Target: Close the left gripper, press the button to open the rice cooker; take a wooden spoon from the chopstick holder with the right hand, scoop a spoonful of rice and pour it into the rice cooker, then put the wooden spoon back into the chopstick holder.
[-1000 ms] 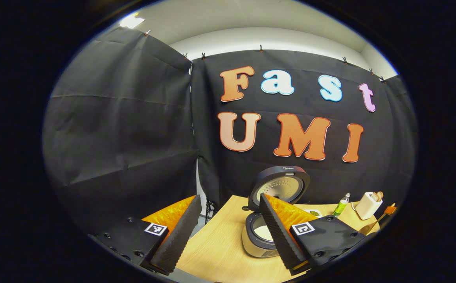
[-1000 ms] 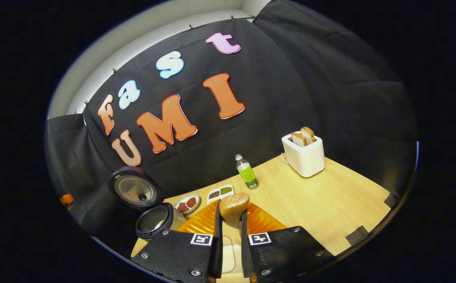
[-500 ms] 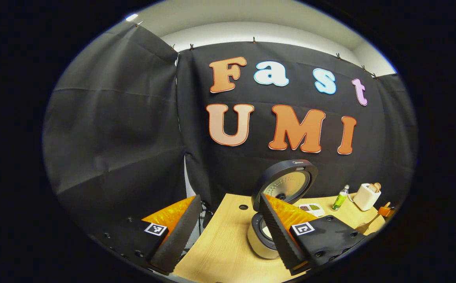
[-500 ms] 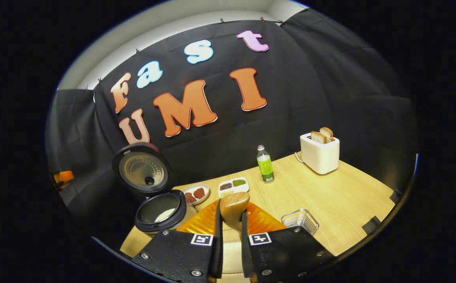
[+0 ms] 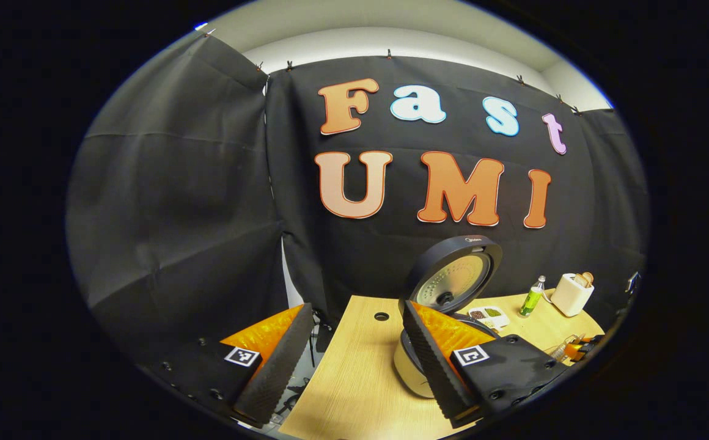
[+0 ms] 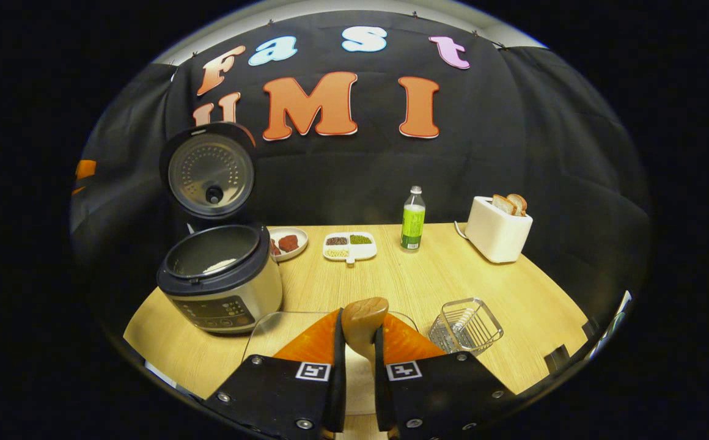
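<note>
In the right gripper view, my right gripper (image 6: 359, 351) is shut on the wooden spoon (image 6: 363, 313), whose bowl sticks out past the fingertips. It hovers over a clear rice container (image 6: 264, 325) at the table's near edge. The rice cooker (image 6: 220, 278) stands to the left with its lid (image 6: 211, 171) up and some white rice in the pot. The wire chopstick holder (image 6: 466, 326) sits to the right. In the left gripper view, my left gripper (image 5: 354, 366) is open and holds nothing, near the table's left end. The cooker (image 5: 408, 374) stands partly hidden behind its right finger.
Along the back of the wooden table (image 6: 428, 287) stand a plate with red pieces (image 6: 287, 242), a divided dish of grains (image 6: 349, 245), a green-labelled bottle (image 6: 413, 219) and a white toaster (image 6: 499, 229) holding bread. The table has a cable hole (image 5: 381, 316) near its left end.
The right gripper view has levelled out and dropped toward the table, still shut on the spoon. The left gripper has drifted left and stays open; the cooker slid right in its view.
</note>
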Tool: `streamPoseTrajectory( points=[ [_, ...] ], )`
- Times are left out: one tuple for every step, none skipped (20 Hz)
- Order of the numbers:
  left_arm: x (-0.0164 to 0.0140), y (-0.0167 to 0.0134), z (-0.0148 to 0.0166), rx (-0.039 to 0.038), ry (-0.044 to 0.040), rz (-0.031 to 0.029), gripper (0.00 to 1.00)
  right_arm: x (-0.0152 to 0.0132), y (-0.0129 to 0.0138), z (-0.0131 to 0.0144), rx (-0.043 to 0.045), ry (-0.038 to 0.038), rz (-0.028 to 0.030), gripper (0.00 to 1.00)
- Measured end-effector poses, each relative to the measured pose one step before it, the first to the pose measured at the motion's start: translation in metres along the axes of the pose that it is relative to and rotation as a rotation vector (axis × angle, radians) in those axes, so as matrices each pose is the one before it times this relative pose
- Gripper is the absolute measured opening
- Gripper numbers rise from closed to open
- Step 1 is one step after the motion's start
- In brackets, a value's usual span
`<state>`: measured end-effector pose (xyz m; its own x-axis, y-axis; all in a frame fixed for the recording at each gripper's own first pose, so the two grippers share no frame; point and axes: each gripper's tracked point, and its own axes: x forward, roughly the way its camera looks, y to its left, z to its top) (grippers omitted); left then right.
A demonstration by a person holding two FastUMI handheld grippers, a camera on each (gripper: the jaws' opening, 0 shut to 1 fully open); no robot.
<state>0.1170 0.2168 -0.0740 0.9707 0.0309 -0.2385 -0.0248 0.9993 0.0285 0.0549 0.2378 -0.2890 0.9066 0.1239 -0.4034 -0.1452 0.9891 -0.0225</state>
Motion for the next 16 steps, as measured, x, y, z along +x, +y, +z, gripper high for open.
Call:
streamPoseTrajectory(
  points=[
    [0.00181, -0.00008, -0.00060, 0.00092, 0.00231, -0.00191, 0.97, -0.00277, -0.00027, -0.00238, 0.00812, 0.00009, -0.00626, 0.19],
    [0.00138, 0.00031, -0.00126, -0.00067, 0.00245, -0.00324, 0.97, -0.00344, 0.00133, -0.00343, 0.01019, -0.00118, -0.00132, 0.19],
    [0.00174, -0.00110, -0.00176, -0.00396, 0.00445, -0.00580, 0.97, -0.00317, 0.00080, -0.00376, 0.01670, 0.00506, -0.00142, 0.19],
    [0.00163, -0.00083, -0.00377, -0.00681, 0.00221, -0.00673, 0.97, -0.00199, 0.00192, -0.00530, 0.02975, 0.00952, -0.00210, 0.19],
    [0.00154, -0.00068, -0.00260, -0.00880, 0.00567, -0.00480, 0.97, -0.00414, 0.00331, -0.00257, 0.02125, 0.00089, -0.00203, 0.19],
    [0.00076, 0.00075, -0.00374, -0.00993, 0.00854, -0.00347, 0.97, -0.00232, 0.00307, -0.00181, 0.01566, 0.00781, 0.00213, 0.19],
    [0.00048, -0.00017, -0.00289, -0.00948, 0.00859, -0.00394, 0.97, -0.00212, 0.00414, -0.00212, 0.02627, 0.00249, 0.00039, 0.14],
    [0.00024, 0.00026, -0.00196, -0.00730, 0.00805, -0.00296, 0.99, 0.00065, 0.00013, 0.00057, 0.01455, -0.00346, -0.00489, 0.19],
    [-0.00022, 0.00156, -0.00158, -0.00378, 0.00466, 0.00204, 0.97, -0.00076, 0.00283, -0.00111, 0.02235, 0.00648, 0.00299, 0.19],
    [-0.00027, 0.00138, -0.00077, -0.00040, 0.00004, 0.00473, 0.97, -0.00053, 0.00340, 0.00036, 0.02967, -0.00356, -0.00230, 0.19],
    [-0.00095, 0.00287, 0.00100, 0.00088, -0.00111, 0.00536, 0.97, 0.00110, 0.00360, 0.00106, 0.02984, -0.00415, 0.00772, 0.19],
    [-0.00143, 0.00128, 0.00004, 0.00236, -0.00070, 0.00225, 0.97, 0.00013, 0.00611, -0.00084, 0.03189, 0.00269, 0.01724, 0.19],
    [-0.00034, 0.00077, 0.00144, 0.00323, -0.00185, 0.00167, 0.98, 0.00104, 0.00663, -0.00101, 0.03818, 0.00317, 0.02049, 0.19],
    [-0.00155, -0.00033, 0.00012, 0.00319, -0.00283, 0.00260, 0.98, 0.00050, 0.00695, -0.00253, 0.04017, 0.00806, 0.02207, 0.19],
    [-0.00064, 0.00039, 0.00182, 0.00103, -0.00293, 0.00322, 0.97, 0.00106, 0.00904, -0.00269, 0.05826, 0.00394, 0.03206, 0.19],
    [-0.00087, 0.00029, 0.00100, -0.00160, -0.00421, 0.00202, 0.97, 0.00374, 0.00642, -0.00192, 0.04632, -0.00177, 0.02547, 0.19]
  ],
)
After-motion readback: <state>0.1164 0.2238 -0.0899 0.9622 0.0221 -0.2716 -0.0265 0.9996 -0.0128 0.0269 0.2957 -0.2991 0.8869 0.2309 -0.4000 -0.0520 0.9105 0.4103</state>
